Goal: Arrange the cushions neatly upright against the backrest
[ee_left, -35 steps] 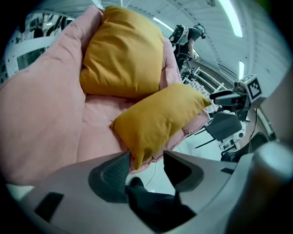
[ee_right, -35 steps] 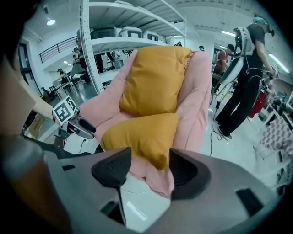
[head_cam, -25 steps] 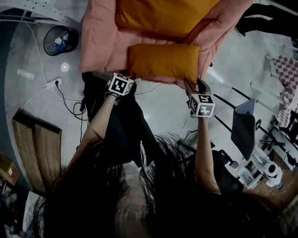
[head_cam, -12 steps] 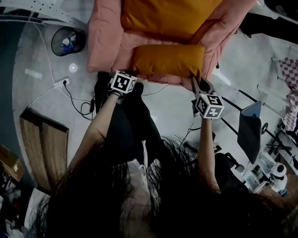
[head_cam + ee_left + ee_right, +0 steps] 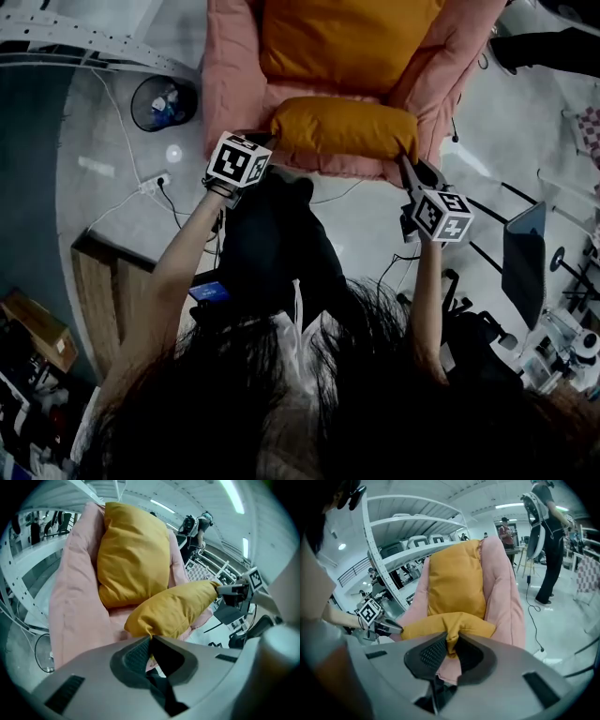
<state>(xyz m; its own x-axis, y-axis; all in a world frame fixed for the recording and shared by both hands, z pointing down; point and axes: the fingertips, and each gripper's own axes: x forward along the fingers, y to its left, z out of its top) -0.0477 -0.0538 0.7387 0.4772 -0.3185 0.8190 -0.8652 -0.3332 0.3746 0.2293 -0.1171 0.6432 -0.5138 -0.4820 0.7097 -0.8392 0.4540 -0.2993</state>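
A pink armchair (image 5: 230, 75) holds two orange cushions. One cushion (image 5: 347, 37) stands upright against the backrest. The front cushion (image 5: 345, 127) lies crosswise above the seat's front edge, held by its two ends. My left gripper (image 5: 272, 141) is shut on its left corner, and the fabric shows pinched between the jaws (image 5: 150, 637) in the left gripper view. My right gripper (image 5: 405, 161) has just been closing and is shut on the right corner, with a fold of fabric (image 5: 451, 646) between its pads.
On the grey floor left of the armchair stand a black bin (image 5: 164, 101), a power strip with cables (image 5: 155, 180) and a wooden board (image 5: 103, 291). Dark equipment stands (image 5: 525, 272) at the right. A person (image 5: 548, 541) stands beyond the armchair, beside white shelving (image 5: 408, 536).
Both grippers have closed on the front cushion's ends and risen with it. The cushion has come up off the seat and now bulges between them.
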